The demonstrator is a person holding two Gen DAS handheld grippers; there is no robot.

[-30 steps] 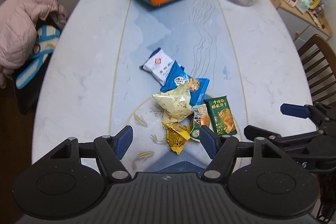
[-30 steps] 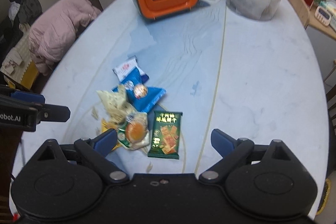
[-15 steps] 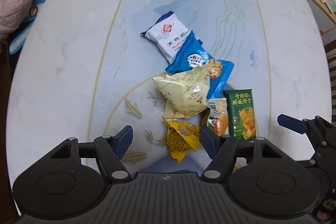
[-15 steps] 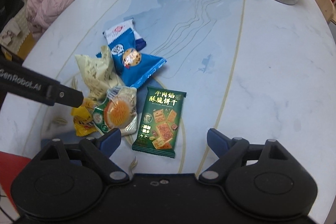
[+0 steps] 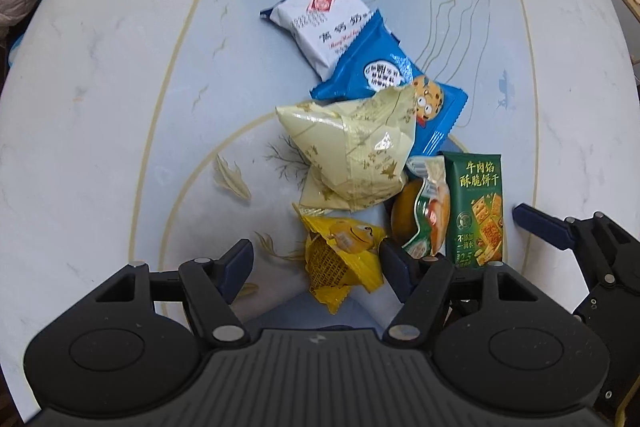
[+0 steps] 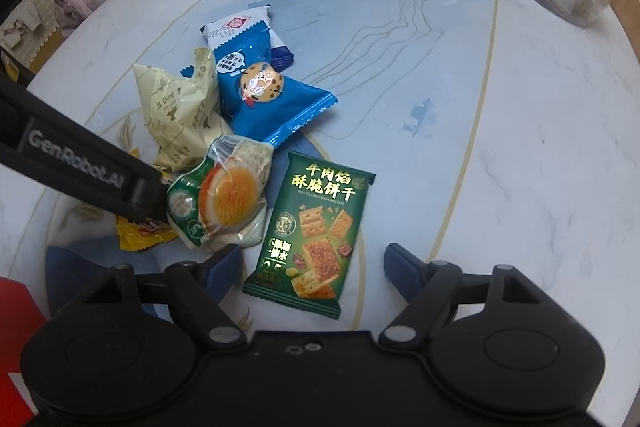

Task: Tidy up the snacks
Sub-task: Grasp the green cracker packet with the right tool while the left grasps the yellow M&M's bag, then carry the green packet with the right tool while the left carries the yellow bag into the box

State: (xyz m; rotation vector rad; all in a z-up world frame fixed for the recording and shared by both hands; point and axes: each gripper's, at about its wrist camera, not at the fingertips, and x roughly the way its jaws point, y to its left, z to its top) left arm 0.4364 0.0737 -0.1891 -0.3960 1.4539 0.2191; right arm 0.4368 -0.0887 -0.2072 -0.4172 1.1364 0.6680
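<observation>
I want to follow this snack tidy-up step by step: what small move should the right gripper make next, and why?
Probably lower a little more: the right gripper is open, its jaws having just been closing, and they straddle the flat green cracker packet on the marble-patterned table without pressing it.

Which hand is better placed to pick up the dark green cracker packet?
Right. The right tool straddles the dark green cracker packet, fingers open. The left tool brackets the crumpled yellow wrapper instead.
</observation>
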